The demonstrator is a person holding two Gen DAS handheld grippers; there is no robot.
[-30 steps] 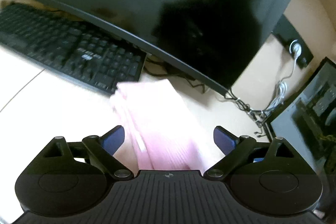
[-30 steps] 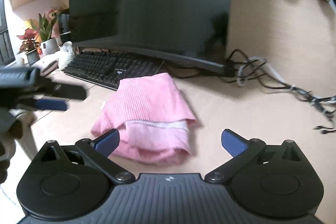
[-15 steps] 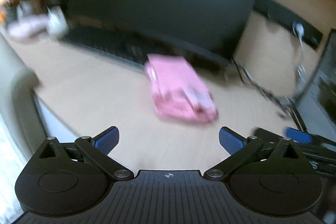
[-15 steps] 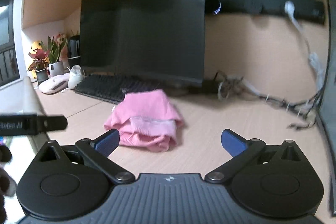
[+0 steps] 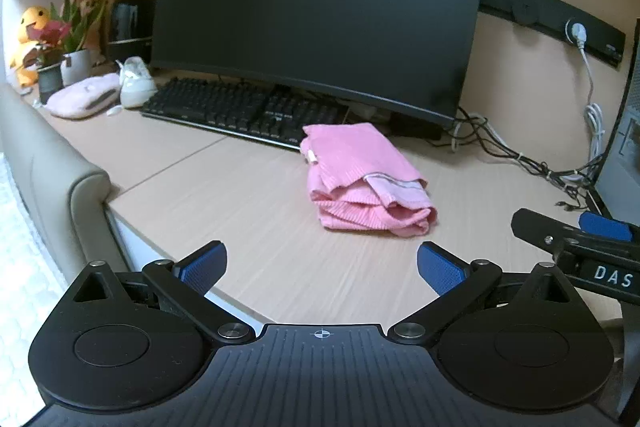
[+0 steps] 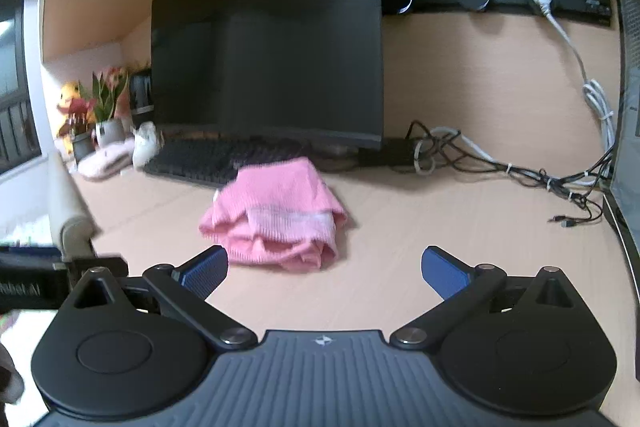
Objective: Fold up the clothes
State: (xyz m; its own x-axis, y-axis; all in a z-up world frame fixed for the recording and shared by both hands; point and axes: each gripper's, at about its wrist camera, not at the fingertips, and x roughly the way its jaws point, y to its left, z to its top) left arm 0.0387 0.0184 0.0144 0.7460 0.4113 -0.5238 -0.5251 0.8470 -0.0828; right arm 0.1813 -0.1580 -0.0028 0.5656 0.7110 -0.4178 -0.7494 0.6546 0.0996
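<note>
**Pink garment lying folded on the desk, both grippers empty**

We are looking across a pale wood desk from the left wrist: a dark monitor is standing at 12 o'clock, a keyboard at 11. The folded pink garment is lying just past centre, toward 1 o'clock, clear of our left gripper, whose jaws have just been opening and are gaping wide with nothing between them.

From the right wrist, the garment is sitting at 11 o'clock, beyond the right gripper, also spread wide and empty.

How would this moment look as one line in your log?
pink garment: folded, on desk | left gripper: open, empty | right gripper: open, empty
</note>
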